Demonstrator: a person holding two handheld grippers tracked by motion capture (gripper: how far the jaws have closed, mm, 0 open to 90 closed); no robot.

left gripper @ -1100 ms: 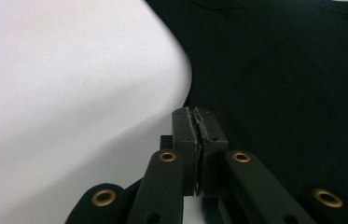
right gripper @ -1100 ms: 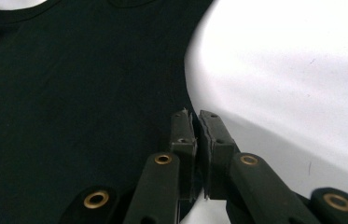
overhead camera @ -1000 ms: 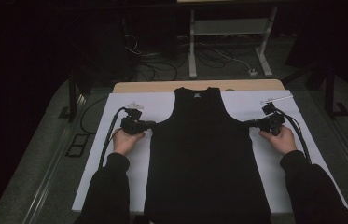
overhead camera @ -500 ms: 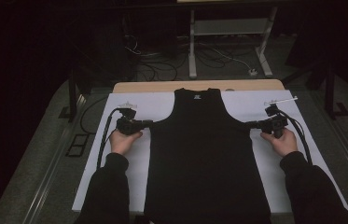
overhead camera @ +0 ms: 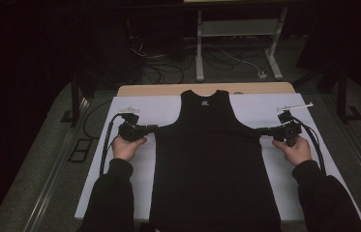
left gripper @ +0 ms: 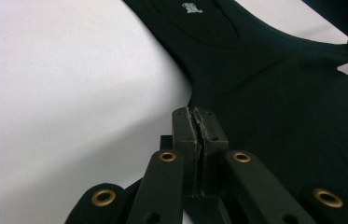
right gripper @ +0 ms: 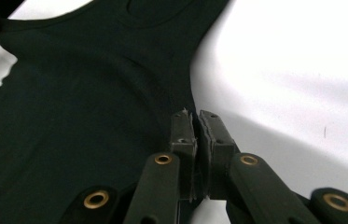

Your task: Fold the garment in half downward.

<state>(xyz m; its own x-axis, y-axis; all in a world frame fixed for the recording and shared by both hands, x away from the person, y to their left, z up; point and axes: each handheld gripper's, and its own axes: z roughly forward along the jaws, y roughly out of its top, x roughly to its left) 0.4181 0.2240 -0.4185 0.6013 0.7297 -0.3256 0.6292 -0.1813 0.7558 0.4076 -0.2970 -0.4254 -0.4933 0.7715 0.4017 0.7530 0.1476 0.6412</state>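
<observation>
A black tank top [overhead camera: 214, 164] is spread flat on the white sheet [overhead camera: 120, 188] covering the table. Its left armhole corner is pinched between the closed jaws of the left gripper [overhead camera: 152, 129]; bare sheet lies beyond. The right corner is clamped likewise by the right gripper [overhead camera: 260, 131]. Cables [overhead camera: 168, 60] and a metal stand [overhead camera: 238, 34] are seen on the floor behind the table.

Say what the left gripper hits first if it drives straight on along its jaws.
The black tank top: the left gripper already pinches its side edge below the armhole and points inward across it, so more fabric, likely bunching.
</observation>
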